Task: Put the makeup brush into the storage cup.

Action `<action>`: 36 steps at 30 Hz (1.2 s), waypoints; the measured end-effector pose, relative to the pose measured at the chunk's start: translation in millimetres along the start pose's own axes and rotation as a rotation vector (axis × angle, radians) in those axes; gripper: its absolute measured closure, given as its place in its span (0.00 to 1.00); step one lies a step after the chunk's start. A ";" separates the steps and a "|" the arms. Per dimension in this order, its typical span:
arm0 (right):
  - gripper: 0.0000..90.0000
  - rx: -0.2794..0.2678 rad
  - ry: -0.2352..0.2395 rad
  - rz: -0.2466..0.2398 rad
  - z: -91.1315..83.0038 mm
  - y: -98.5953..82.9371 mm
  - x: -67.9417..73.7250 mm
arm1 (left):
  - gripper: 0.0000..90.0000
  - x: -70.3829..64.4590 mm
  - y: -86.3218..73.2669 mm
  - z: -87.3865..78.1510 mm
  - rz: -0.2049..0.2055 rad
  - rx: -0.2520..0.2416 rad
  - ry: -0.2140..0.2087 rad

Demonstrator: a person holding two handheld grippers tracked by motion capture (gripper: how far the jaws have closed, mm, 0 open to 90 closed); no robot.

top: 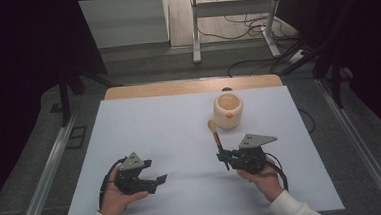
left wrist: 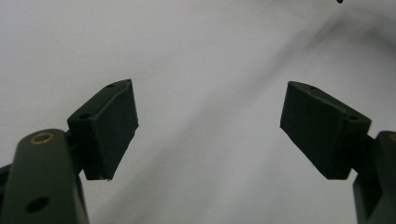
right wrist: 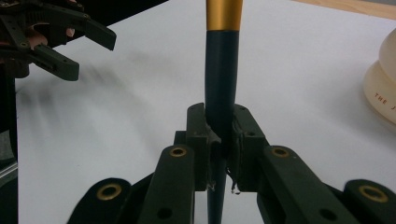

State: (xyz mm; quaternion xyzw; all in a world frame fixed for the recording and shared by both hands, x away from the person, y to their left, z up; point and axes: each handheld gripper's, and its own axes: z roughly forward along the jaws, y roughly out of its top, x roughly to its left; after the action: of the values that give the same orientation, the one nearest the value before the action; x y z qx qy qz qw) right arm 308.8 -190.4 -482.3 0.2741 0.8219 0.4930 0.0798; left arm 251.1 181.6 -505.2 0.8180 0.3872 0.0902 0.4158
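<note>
A brush (top: 215, 138) with a dark handle, a gold band and a tan head lies angled over the white table sheet. My right gripper (top: 226, 159) is shut on its handle; in the right gripper view the handle (right wrist: 222, 88) rises straight up between the closed jaws. A cream round pot (top: 228, 110) with an orange mark stands upright just beyond the brush head, its side also at the edge (right wrist: 383, 79). At the near left my left gripper (top: 155, 182) is open, its pads (left wrist: 112, 126) wide apart over bare sheet.
The white sheet (top: 180, 138) covers a wooden table whose far edge (top: 192, 87) shows. Metal rails run along both sides. A frame with cables stands on the floor behind. The left gripper (right wrist: 51, 32) appears in the right gripper view's upper left.
</note>
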 end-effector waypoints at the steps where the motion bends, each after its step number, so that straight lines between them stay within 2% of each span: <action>1: 0.89 0.000 0.000 0.000 0.0 0.0 0.0 | 0.22 0.0 0.0 0.0 0.000 0.000 0.000; 10: 0.89 -0.017 0.007 0.006 -0.4 0.3 -1.2 | 0.22 -0.7 0.2 0.7 0.003 0.000 -0.002; 13: 0.89 -0.016 0.003 0.001 0.1 0.7 -0.6 | 0.22 -4.4 6.5 -0.9 -0.017 -0.051 -0.030; 14: 0.89 -0.016 0.003 0.001 0.1 0.7 -0.6 | 0.22 -4.4 6.5 -0.9 -0.017 -0.051 -0.030; 16: 0.89 -0.010 0.005 -0.003 1.9 0.5 0.6 | 0.22 -12.8 19.8 -0.7 -0.017 -0.122 -0.064; 17: 0.89 -0.007 0.004 -0.006 2.5 0.5 1.2 | 0.23 -16.5 25.0 0.4 -0.016 -0.143 -0.075; 18: 0.89 -0.007 0.004 -0.006 2.5 0.5 1.2 | 0.23 -16.5 25.0 0.4 -0.016 -0.143 -0.075; 19: 0.89 -0.008 0.008 -0.009 3.6 0.6 2.5 | 0.23 -23.7 35.6 3.8 -0.011 -0.179 -0.097; 21: 0.89 -0.007 0.009 -0.009 3.9 0.7 3.2 | 0.23 -30.8 45.1 8.3 -0.002 -0.205 -0.121; 22: 0.89 -0.007 0.009 -0.009 3.9 0.7 3.2 | 0.23 -30.8 45.1 8.3 -0.002 -0.205 -0.121; 23: 0.89 -0.008 0.009 -0.011 4.0 0.7 3.5 | 0.24 -36.9 53.2 13.4 0.006 -0.222 -0.135; 27: 0.89 -0.008 0.009 -0.016 4.3 0.5 3.8 | 0.24 -44.4 65.7 24.3 0.011 -0.242 -0.151; 36: 0.89 -0.005 0.011 -0.029 5.6 0.4 5.7 | 0.26 -48.2 82.4 41.3 -0.017 -0.273 -0.193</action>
State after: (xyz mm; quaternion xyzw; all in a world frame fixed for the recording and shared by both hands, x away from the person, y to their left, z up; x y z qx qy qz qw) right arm 306.5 -183.0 -483.9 0.2594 0.8249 0.4953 0.0830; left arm 283.5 93.1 -461.3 0.7556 0.3364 0.0595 0.5589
